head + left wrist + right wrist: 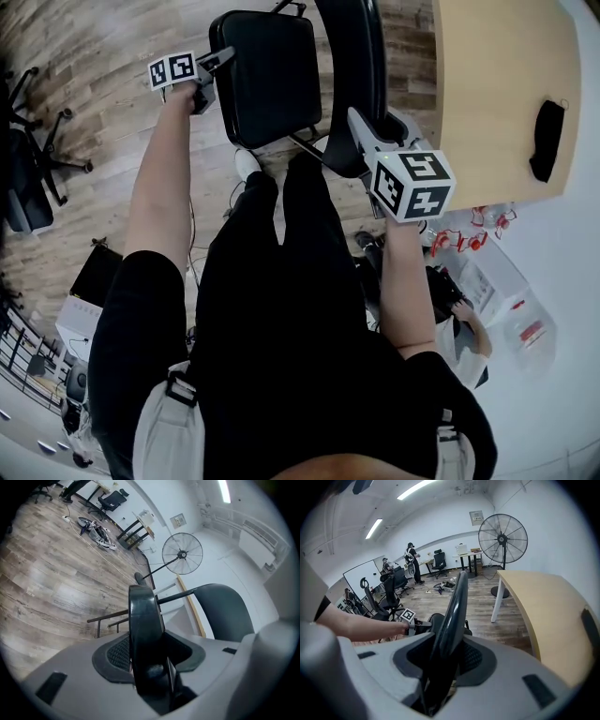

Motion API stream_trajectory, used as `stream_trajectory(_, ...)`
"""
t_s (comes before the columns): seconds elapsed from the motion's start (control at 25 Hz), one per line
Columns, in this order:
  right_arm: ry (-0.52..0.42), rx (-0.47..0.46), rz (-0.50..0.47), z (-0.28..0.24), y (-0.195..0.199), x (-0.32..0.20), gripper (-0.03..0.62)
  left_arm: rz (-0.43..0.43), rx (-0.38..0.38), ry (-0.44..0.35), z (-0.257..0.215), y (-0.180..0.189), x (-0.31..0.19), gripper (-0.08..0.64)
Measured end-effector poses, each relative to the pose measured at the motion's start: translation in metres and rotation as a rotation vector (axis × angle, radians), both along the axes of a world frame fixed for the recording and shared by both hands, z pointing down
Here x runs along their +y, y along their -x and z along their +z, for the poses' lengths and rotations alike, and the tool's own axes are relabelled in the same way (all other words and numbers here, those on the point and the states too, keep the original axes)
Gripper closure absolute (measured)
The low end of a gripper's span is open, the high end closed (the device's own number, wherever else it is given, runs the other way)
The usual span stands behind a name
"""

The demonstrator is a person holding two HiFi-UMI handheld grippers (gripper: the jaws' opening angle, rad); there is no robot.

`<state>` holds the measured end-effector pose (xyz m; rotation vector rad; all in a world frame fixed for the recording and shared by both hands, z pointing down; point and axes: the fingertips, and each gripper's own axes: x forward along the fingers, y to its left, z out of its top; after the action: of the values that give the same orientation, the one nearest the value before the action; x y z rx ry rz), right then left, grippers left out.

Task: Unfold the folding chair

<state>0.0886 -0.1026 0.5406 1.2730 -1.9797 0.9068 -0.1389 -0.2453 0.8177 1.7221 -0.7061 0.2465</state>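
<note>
I am holding the folding chair (277, 89) with both tools. It is standing on the wooden floor (84, 56) just beside the counter (502, 84), on the counter's left as the head view frames it.

My left tool (223, 58) is clamping the black seat (142, 625) by the edge lying farthest from the counter. In the left gripper view its jaws are sitting almost fully together, with the padded rim pressed between them and running straight up the frame. My right tool (356, 120) is gripping the backrest (453, 606) on the side nearest the counter. Its jaws are as good as closed, pinching the thin dark shell edge-on.

From above, the seat is facing up toward me, while the backrest is showing nearly edge-on between the seat and the counter. Dark frame tubes (112, 617) are showing past the seat on the side away from the counter.

A black item (547, 141) is lying on the counter near its edge away from the chair, well apart from both tools. A pedestal fan (503, 538) is standing beyond the counter's far end. People (411, 559) are standing among office chairs (391, 597) well beyond the counter, across the room.
</note>
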Motion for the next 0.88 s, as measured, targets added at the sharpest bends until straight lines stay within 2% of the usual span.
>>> stream_trajectory(0.48, 0.056, 0.076, 0.034, 0.030, 0.011, -0.001, 0.460, 0.002, 0.108, 0.015, 0.051, 0.059, 0.001, 0.362)
stream_trajectory(0.88, 0.142, 0.146, 0.088, 0.059, -0.023, -0.004, 0.459, 0.039, 0.151, 0.027, 0.090, 0.082, 0.002, 0.351)
